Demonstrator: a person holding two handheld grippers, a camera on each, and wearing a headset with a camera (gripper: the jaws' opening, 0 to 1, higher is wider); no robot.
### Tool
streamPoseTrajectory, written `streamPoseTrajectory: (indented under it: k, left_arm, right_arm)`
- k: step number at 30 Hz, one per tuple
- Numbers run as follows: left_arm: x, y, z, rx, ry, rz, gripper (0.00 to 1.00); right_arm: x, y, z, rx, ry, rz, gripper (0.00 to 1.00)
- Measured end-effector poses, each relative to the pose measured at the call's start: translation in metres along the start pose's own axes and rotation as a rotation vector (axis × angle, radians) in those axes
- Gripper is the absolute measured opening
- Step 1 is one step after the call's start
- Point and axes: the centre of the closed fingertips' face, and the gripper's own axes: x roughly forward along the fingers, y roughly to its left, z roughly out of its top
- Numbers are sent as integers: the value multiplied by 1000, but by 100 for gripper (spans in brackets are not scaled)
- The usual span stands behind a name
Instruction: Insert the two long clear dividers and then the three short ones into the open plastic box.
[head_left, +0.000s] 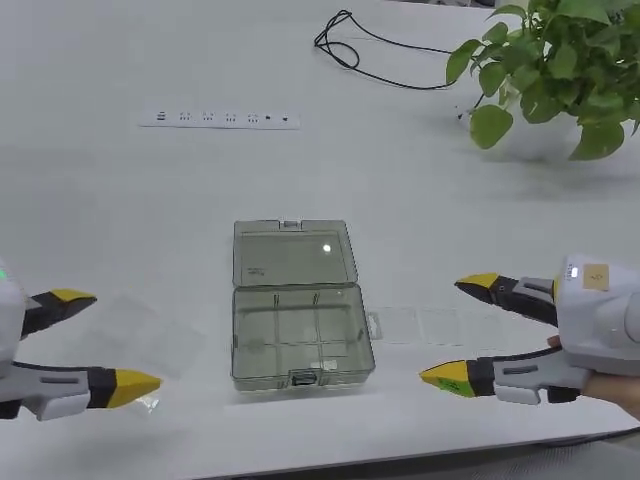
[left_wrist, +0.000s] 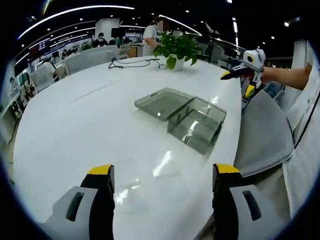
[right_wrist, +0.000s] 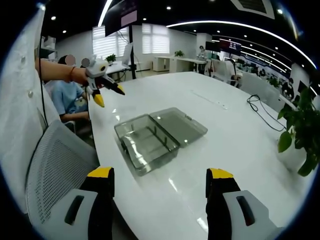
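The open plastic box sits mid-bench, lid flat behind. Clear dividers lie just right of it, barely visible. Your left gripper and right gripper gape wide, empty. A misjudged pinch could skid those flat pieces.

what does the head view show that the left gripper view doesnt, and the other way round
Head view: clear flat dividers lying on the white table right of the open smoky plastic box. Left gripper view: a grey mesh chair and people in an office behind. Both: that box, the leafy green potted plant, the looped black cable and the open right gripper.
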Motion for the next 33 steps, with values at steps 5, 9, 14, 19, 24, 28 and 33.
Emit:
streamPoseTrajectory:
  k: [5, 9, 14, 19, 24, 28, 33]
  left_arm:
    - [-1, 8, -4, -20, 17, 31, 79]
    - [-1, 15, -10, -37, 43, 53, 76]
    - [1, 24, -19, -78, 86, 80, 71]
    - [2, 32, -28, -108, 125, 108, 65]
    - [4, 37, -36, -114, 169, 122, 60]
    - [7, 41, -40, -129, 190, 138, 58]
    - [10, 45, -48, -150, 238, 156, 53]
  right_arm:
    - [1, 0, 0, 5, -5, -2, 75]
    - [2, 1, -1, 10, -8, -2, 75]
    - [1, 0, -2, 19, -12, -7, 75]
    - [0, 1, -2, 25, -16, -11, 75]
    - [0, 0, -3, 31, -21, -15, 75]
    - [0, 0, -2, 35, -27, -17, 75]
    - [-1, 1, -2, 40, -32, -18, 74]
